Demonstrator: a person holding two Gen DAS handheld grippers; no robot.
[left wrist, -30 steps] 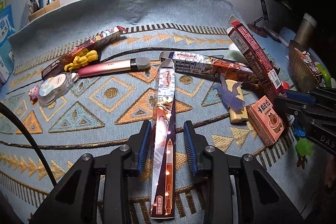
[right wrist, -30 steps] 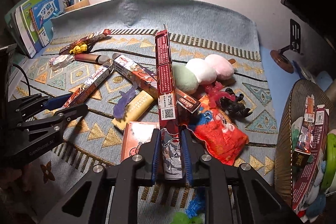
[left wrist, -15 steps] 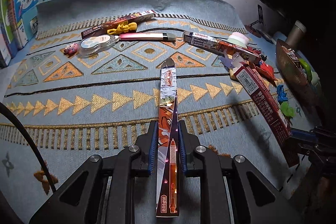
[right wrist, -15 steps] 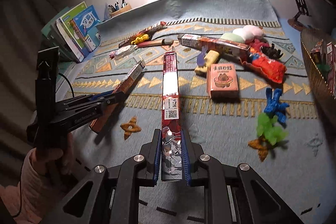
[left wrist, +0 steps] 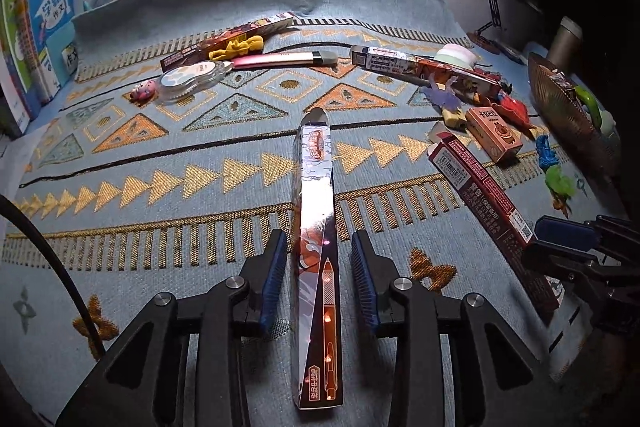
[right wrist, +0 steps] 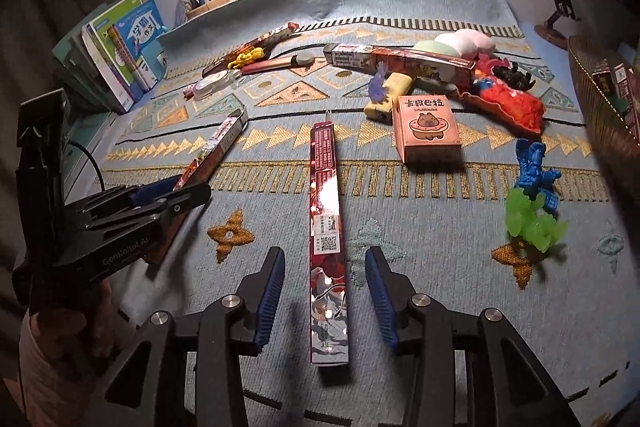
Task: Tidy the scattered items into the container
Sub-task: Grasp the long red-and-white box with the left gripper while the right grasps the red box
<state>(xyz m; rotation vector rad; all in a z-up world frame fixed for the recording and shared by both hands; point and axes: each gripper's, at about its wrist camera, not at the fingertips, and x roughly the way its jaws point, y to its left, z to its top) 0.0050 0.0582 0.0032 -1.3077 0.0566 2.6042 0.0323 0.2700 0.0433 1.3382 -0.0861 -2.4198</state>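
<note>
Four long pen boxes lie on the patterned blue cloth (left wrist: pixel 120 211). One silver-topped pen box (left wrist: pixel 318 211) lies flat between the blue pads of the left gripper (left wrist: pixel 319 277), whose jaws are opening and stand clear of it on both sides. One dark red pen box (right wrist: pixel 327 251) lies flat between the pads of the right gripper (right wrist: pixel 325 297), likewise opening and not touching it. Both boxes sit near the cloth's near edge, side by side with a bare strip between them.

A third box (left wrist: pixel 228 37) lies toward the far left corner, and a fourth (right wrist: pixel 400 61) toward the far right. Around them are one pink pen (left wrist: pixel 280 59), one yellow toy (left wrist: pixel 238 47), one correction-tape dispenser (left wrist: pixel 192 77), one small pink figure (left wrist: pixel 143 90), one pink carton with a capybara (right wrist: pixel 426 129), one red snack bag (right wrist: pixel 508 103), one blue toy (right wrist: pixel 534 173) and one green toy (right wrist: pixel 532 221).

The woven basket (right wrist: pixel 600 103) stands off the cloth's right edge, already holding a few things. The middle and the near left of the cloth are open.
</note>
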